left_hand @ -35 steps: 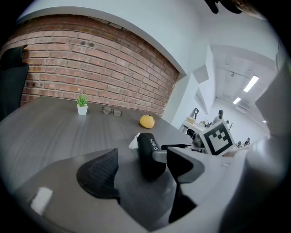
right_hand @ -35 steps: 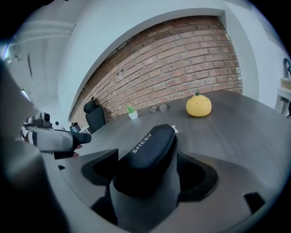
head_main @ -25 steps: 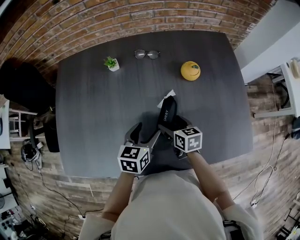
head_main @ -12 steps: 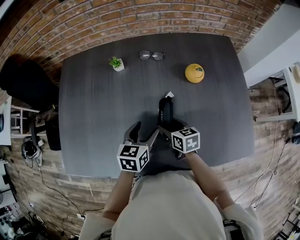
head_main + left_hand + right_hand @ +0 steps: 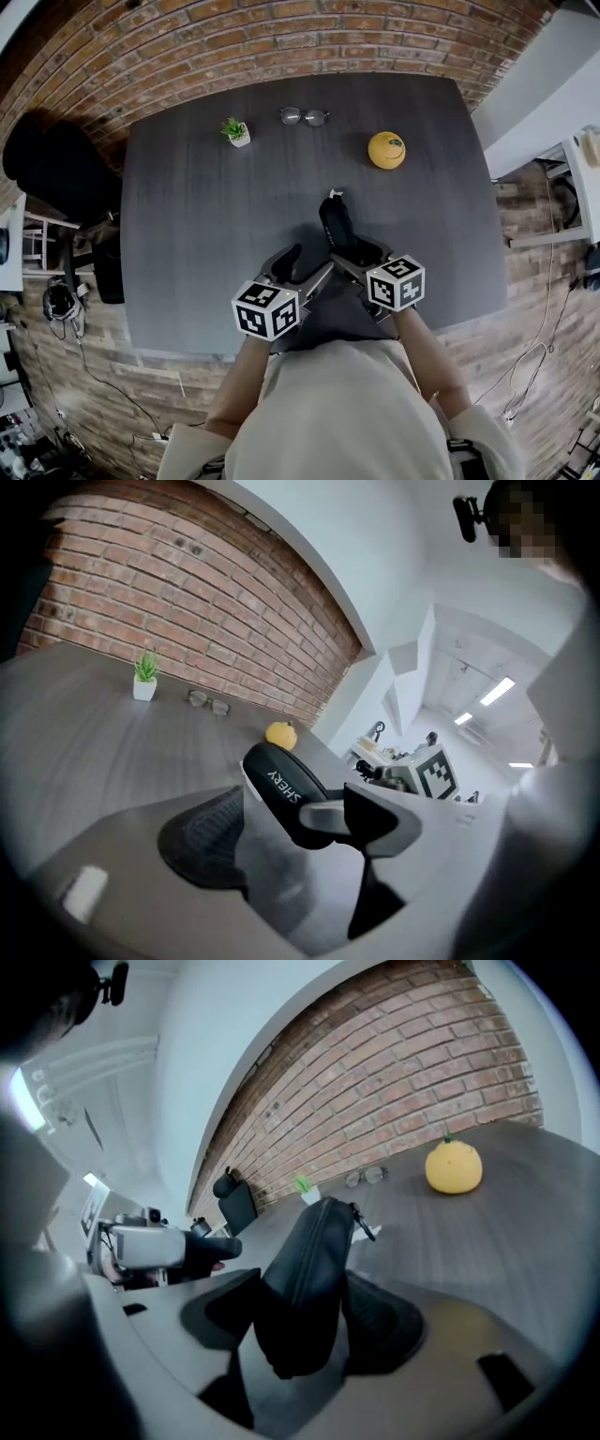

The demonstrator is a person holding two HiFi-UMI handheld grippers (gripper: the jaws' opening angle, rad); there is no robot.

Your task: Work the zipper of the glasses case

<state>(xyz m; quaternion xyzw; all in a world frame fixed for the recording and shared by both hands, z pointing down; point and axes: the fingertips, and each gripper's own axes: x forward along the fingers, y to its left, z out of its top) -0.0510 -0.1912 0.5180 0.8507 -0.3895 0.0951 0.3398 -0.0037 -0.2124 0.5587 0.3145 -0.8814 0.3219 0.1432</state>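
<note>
Right gripper view: we are pinching the glasses case (image 5: 314, 1251) between the fingers of the right gripper (image 5: 302, 1326), whose jaws have just been closing. Our left gripper (image 5: 272, 832) is hanging spread and empty beside them. We are judging it should go for the zipper pull (image 5: 360, 1215) beyond the right fingertips.

bare tabletop (image 5: 206, 234) ahead, plant (image 5: 236, 131), glasses (image 5: 304, 116), fruit (image 5: 386, 150) beyond

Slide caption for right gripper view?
Right tongs, jaws just closed in, clamp the black glasses case, zipper pull at its far end.

Even bright light, fisheye-warped edges
</note>
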